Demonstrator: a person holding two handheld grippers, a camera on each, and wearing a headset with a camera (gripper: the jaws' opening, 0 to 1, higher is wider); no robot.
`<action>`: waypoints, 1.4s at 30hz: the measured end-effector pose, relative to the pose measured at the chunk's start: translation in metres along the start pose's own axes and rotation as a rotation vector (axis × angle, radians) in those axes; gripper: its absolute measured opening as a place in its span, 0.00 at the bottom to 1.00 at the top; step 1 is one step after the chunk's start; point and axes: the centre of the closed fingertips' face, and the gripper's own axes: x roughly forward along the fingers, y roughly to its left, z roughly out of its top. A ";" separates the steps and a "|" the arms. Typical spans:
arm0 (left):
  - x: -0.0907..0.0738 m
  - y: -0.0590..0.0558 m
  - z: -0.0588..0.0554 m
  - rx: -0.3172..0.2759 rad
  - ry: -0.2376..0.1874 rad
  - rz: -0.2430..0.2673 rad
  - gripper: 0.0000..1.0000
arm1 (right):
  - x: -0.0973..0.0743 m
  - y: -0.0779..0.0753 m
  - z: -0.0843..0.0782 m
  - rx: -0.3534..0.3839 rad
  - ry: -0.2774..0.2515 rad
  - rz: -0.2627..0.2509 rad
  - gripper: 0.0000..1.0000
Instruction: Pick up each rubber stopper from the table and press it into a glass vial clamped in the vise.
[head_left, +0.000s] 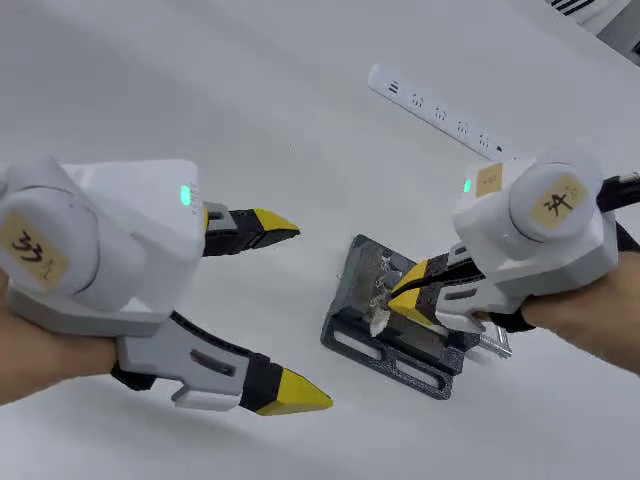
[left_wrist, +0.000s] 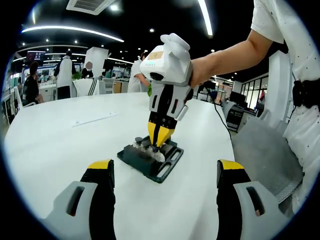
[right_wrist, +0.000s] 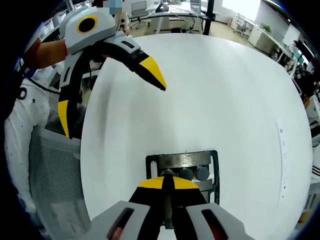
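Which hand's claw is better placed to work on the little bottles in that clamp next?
The right. The right gripper sits directly over the vise, jaws shut, tips down at the vials. The left gripper hangs open off to the side, over bare table.

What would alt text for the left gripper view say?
A hand-held right gripper points down, jaws together, onto a dark vise on a white table. In the foreground the left gripper stands wide open.

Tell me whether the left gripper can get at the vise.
Probably only its near edge: the left gripper hovers open beside the vise, but the right gripper sits over its vials.
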 end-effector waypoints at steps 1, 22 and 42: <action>0.000 0.000 0.000 0.000 -0.002 0.001 0.83 | 0.000 0.000 0.000 0.007 -0.001 0.003 0.00; 0.000 0.003 0.003 -0.005 -0.016 0.010 0.82 | 0.003 0.000 0.001 -0.020 0.046 -0.011 0.00; 0.001 0.005 0.005 -0.008 -0.022 0.016 0.81 | 0.004 0.000 0.002 -0.038 0.045 -0.011 0.00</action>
